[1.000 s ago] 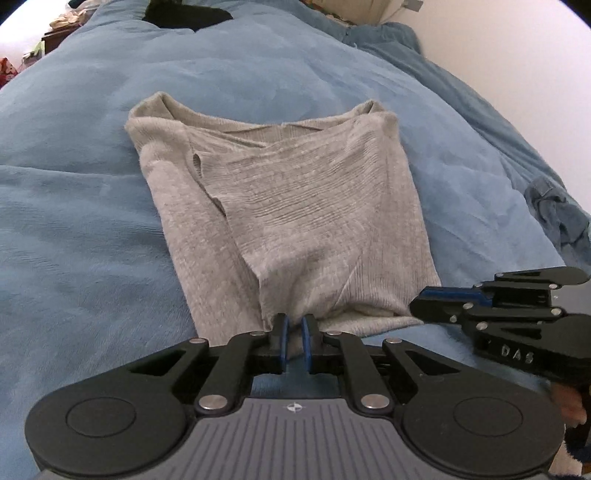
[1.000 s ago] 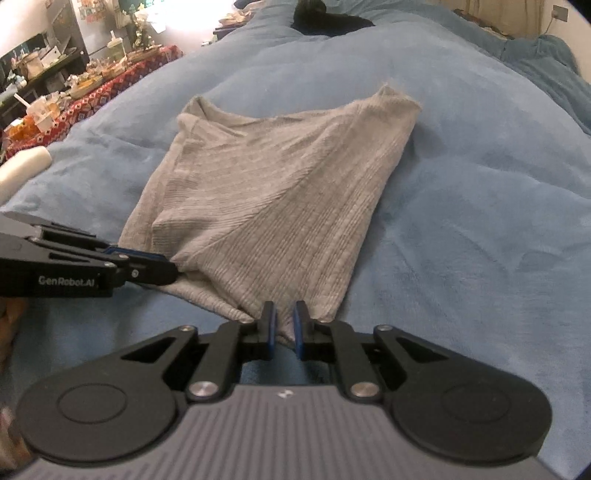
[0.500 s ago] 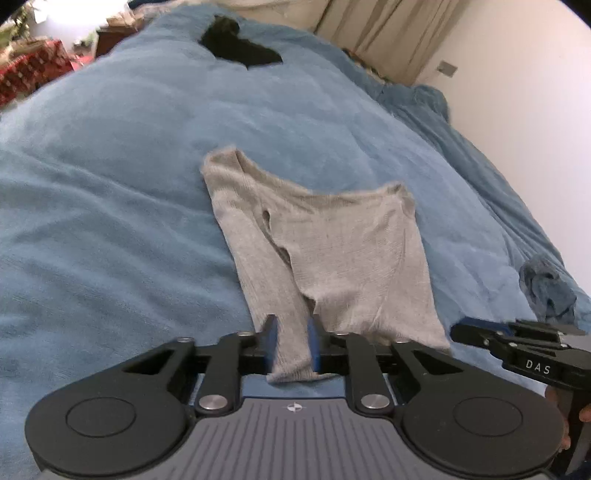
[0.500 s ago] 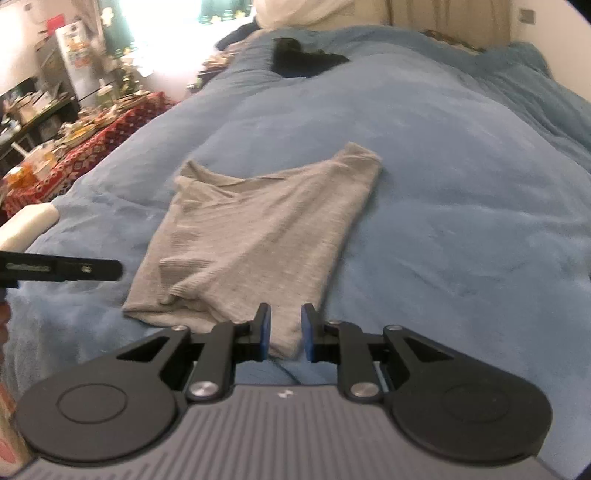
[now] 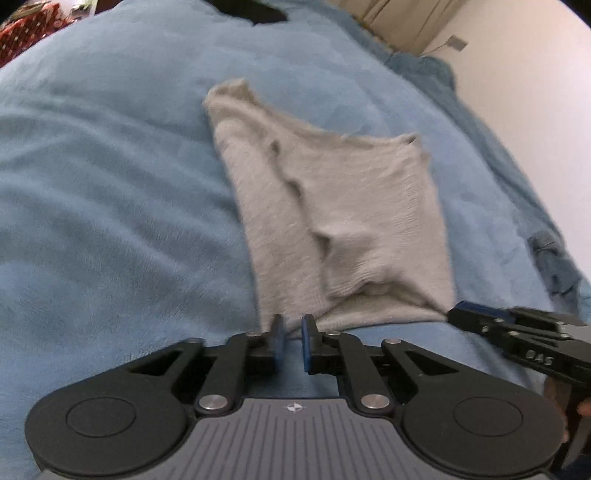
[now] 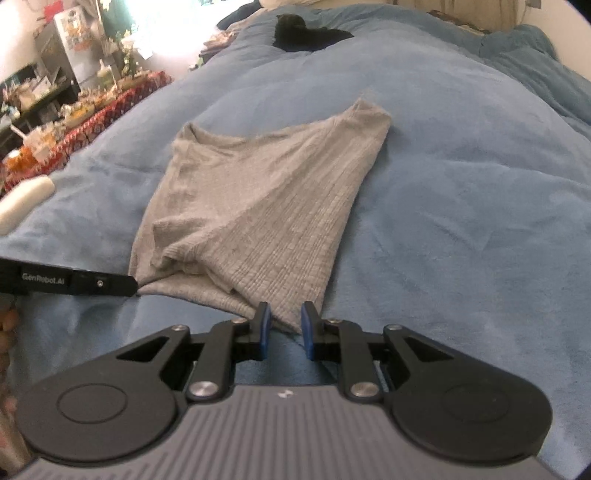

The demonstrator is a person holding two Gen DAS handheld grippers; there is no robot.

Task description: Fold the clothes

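Left gripper: blue pads a narrow gap apart, nothing between them, released; tips sit just at the near-left corner of the grey garment, cloth lies beyond the pads, not pinched. Right gripper: jaws have just been opening, pads parted, near-right corner of the grey garment lies at or just past the tips; no grip seen, released. Each gripper shows in the other's view: right gripper at the garment's near-right corner, left gripper with its tip at the near-left corner.

Garment: ribbed grey knit, folded into a rough rectangle, lying flat on the blue blanket, long side running near to far, some wrinkles and a raised fold near the near edge. Left view is blurred.

Far on the blanket, a black item. Left of the bed, a cluttered table with red patterned cloth; a white object at the left edge. No containers visible on the bed.
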